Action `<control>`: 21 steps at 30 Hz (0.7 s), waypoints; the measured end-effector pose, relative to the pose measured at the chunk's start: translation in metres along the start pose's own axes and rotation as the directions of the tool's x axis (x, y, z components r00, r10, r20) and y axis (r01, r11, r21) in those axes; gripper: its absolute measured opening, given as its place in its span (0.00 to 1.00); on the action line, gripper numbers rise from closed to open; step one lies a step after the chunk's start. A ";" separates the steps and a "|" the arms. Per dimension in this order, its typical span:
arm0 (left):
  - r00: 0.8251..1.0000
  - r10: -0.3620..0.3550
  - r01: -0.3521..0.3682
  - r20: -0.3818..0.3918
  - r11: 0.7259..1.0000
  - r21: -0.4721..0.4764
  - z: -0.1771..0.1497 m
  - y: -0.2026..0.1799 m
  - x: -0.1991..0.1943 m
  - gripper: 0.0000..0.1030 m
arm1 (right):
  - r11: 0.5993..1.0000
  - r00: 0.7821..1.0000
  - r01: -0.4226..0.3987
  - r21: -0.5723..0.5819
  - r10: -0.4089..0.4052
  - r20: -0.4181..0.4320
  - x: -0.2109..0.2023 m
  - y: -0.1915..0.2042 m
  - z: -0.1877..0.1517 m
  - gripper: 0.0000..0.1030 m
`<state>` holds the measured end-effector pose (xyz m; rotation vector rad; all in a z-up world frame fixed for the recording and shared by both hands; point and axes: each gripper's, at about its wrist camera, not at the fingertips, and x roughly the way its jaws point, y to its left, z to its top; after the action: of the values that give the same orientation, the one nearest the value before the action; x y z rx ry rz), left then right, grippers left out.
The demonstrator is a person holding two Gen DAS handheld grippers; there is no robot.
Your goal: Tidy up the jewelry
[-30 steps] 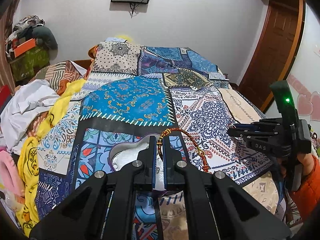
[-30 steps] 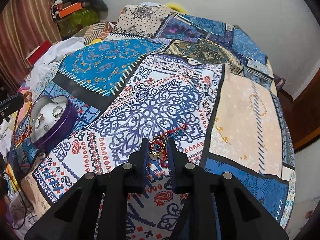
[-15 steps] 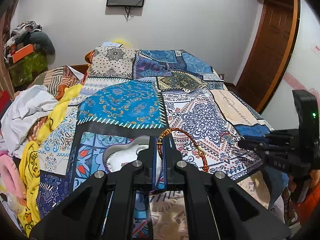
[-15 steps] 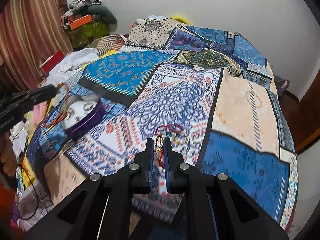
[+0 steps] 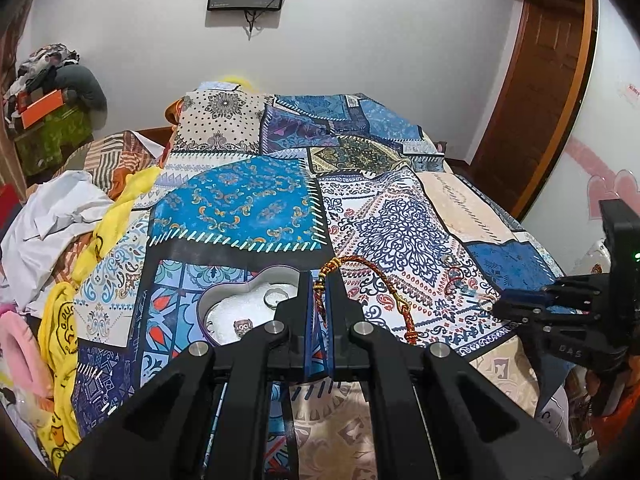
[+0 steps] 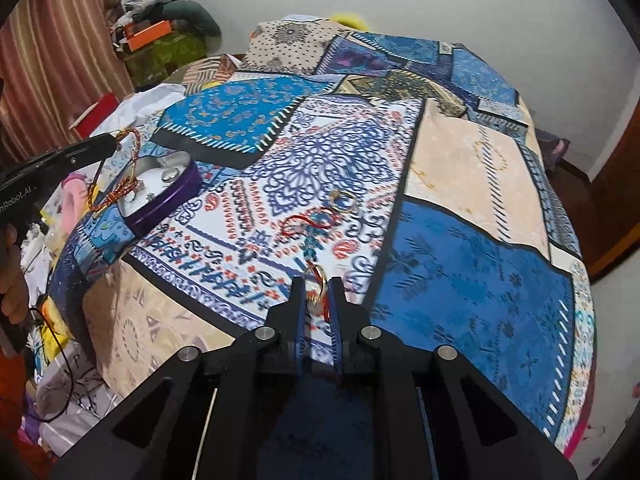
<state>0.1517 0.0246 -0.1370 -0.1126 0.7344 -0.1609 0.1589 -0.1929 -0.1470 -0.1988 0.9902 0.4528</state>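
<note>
While left tool (image 5: 320, 286) pinches bracelet (image 5: 380, 280), above tin (image 5: 248, 308)

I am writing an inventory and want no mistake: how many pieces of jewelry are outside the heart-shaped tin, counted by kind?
Bracelets: 2 (braided bracelet in the left tongs; red thread bracelet in the right tongs)
Rings: 1 (gold ring loose on the bedspread)
Total: 3

Bedspread (image 6: 472, 280): matt printed cloth. Heart tin (image 6: 168, 196): glossy purple metal, white lining. Bracelet (image 5: 384, 280): braided cord, rough.
</note>
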 end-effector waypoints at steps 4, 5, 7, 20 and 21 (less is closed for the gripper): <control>1.000 -0.004 0.004 -0.004 1.000 0.000 0.000 -0.001 0.003 0.03 | 0.999 0.999 0.033 0.001 -0.033 0.024 -0.011 -0.005 -0.003 0.33; 1.000 -0.005 0.005 -0.005 1.000 0.001 0.000 -0.001 0.004 0.03 | 0.999 0.999 0.039 0.000 -0.039 0.030 -0.013 -0.005 -0.003 0.33; 1.000 -0.004 0.004 -0.008 1.000 0.005 -0.001 -0.003 0.005 0.03 | 0.999 0.998 0.045 -0.004 -0.045 0.037 -0.015 -0.006 -0.002 0.33; 1.000 0.007 -0.007 -0.009 1.000 0.005 0.000 0.000 0.006 0.03 | 1.000 1.000 0.000 -0.022 0.000 -0.007 0.018 0.005 0.010 0.33; 1.000 0.007 -0.007 -0.008 1.000 0.005 0.000 0.000 0.005 0.03 | 1.000 1.000 -0.002 -0.015 0.002 -0.009 0.022 0.004 0.011 0.33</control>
<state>0.1556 0.0237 -0.1407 -0.1049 0.7427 -0.1561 0.1754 -0.1793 -0.1596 -0.2133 0.9963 0.4615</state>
